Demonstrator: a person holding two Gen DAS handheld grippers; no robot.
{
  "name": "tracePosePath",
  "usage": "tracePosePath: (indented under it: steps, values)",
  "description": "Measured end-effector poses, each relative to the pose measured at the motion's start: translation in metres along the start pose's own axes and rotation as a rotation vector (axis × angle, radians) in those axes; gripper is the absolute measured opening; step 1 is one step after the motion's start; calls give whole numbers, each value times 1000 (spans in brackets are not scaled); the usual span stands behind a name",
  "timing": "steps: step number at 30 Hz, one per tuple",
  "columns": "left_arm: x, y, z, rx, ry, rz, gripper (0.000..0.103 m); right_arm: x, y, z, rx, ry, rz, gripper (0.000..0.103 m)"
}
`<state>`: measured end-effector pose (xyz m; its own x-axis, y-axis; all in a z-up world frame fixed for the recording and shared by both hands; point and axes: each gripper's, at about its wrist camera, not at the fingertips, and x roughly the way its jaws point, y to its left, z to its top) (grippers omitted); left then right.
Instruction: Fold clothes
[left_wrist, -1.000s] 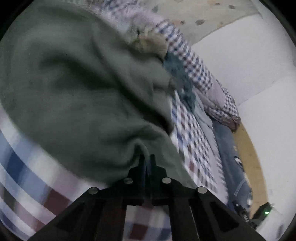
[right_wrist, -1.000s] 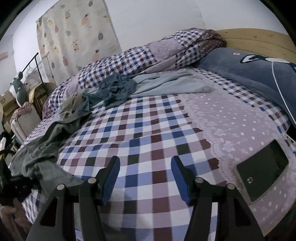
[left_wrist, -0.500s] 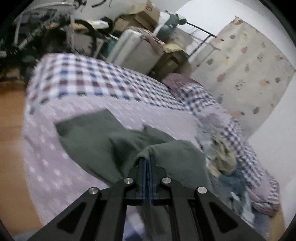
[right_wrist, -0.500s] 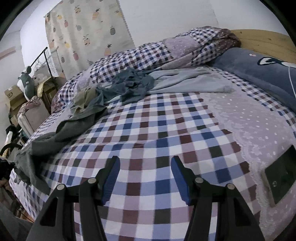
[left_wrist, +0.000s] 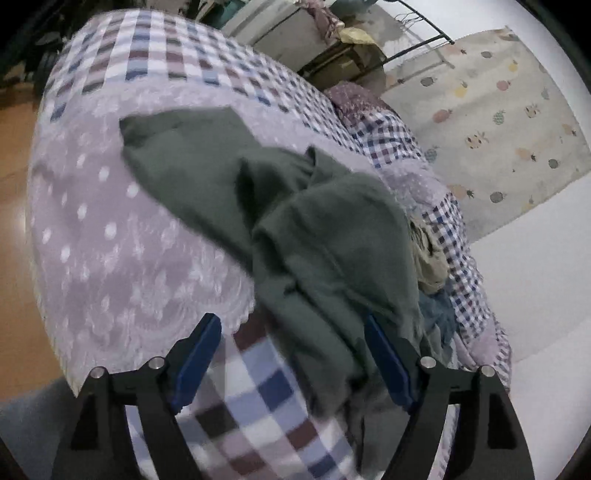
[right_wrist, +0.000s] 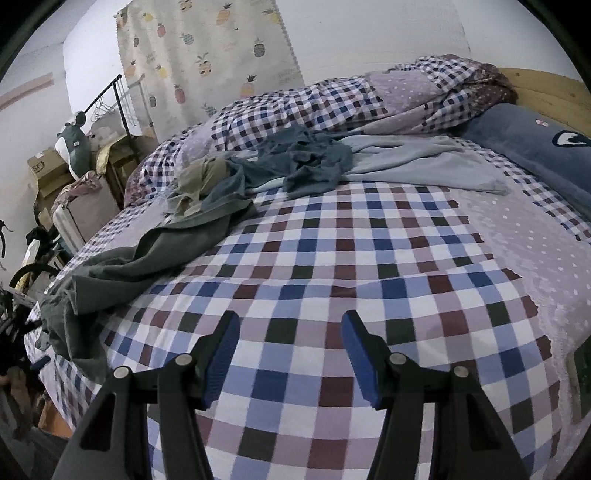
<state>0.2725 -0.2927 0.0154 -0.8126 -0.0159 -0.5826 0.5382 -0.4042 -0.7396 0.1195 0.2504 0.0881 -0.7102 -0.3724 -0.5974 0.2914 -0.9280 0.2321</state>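
Both my claws released, dark green garment loose at the bed's left corner.

My left claw (left_wrist: 291, 354) is spread wide, gripping nothing, blue pads (left_wrist: 197, 360) either side of the dark green garment (left_wrist: 317, 236), which lies crumpled on the checked bedsheet (left_wrist: 266, 398) and runs onto the lilac dotted border (left_wrist: 103, 229). My right claw (right_wrist: 290, 354) also gapes wide, empty, over bare checked sheet. Further up the bed: the green garment trails toward a beige piece (right_wrist: 201, 177), then a teal rumpled garment (right_wrist: 306, 162), then a pale blue one (right_wrist: 417, 162) spread flat. Beyond that, rolled checked quilt (right_wrist: 332, 107), navy pillow (right_wrist: 532, 144), wooden headboard (right_wrist: 543, 88), pineapple-print curtain (right_wrist: 210, 55).
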Motion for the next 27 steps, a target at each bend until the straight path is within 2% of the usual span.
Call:
tracePosePath:
  steps: [2,6,9,14,16,18,20,24,27]
  values:
    - [-1,-3,-7,23,55,-57,83,3,3,1,4,0,12,61]
    - [12,-37,-37,182,166,-151,83,9,18,-1,-34,9,29,61]
    - [26,-58,-48,264,192,-165,83,10,26,-4,-63,13,32,61]
    - [42,-72,-54,353,172,-110,80,12,33,-9,-92,23,30,61]
    - [48,-75,-52,380,165,-73,68,14,40,-11,-116,25,30,61]
    - [50,-71,-46,377,162,-34,36,15,46,-12,-141,28,32,61]
    - [51,-63,-41,360,165,-11,20,19,58,-14,-170,35,43,61]
    - [58,-51,-21,290,180,-59,12,27,84,-23,-232,63,71,61]
    - [54,-53,-2,290,117,-53,10,33,103,-31,-275,89,87,61]
